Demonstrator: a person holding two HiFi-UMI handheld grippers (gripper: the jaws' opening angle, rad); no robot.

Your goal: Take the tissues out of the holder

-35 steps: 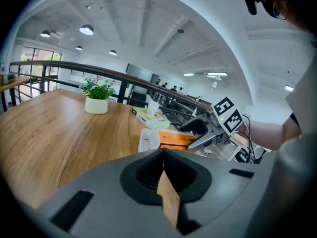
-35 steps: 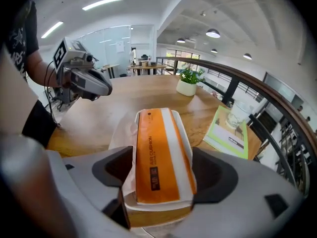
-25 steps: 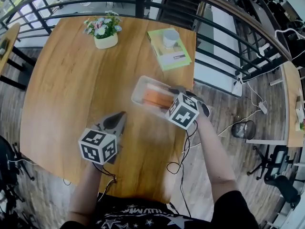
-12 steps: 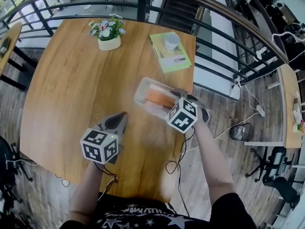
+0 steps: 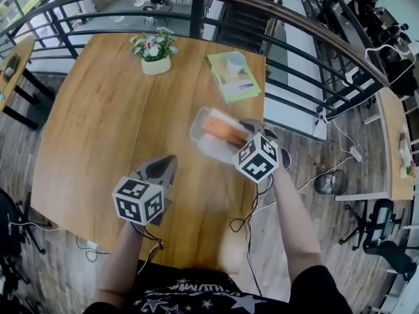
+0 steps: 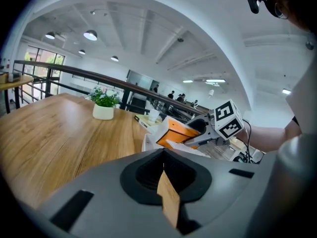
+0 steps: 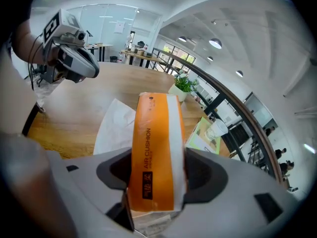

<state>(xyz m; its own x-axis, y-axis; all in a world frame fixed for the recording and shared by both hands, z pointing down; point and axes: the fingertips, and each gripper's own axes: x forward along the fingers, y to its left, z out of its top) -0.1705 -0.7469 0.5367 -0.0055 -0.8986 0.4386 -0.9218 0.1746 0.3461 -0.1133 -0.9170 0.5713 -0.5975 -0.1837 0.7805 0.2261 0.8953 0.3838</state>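
Tissues (image 5: 224, 128), orange pack, tilted up over holder (image 5: 211, 150); we can't tell if they're clear of it. Our R gripper (image 7: 157, 175): jaws have just been closing, now clamped on pack. L gripper (image 5: 170, 161) shut, empty, well left of holder. Holder near table (image 5: 98, 123) edge; wide bare wood left of it.

The table (image 5: 98, 129) lies open on its left. A flower pot (image 5: 155, 59) and a cup (image 5: 234, 62) on a book (image 5: 229, 87) stand far; the holder (image 5: 195, 128) blocks the right.
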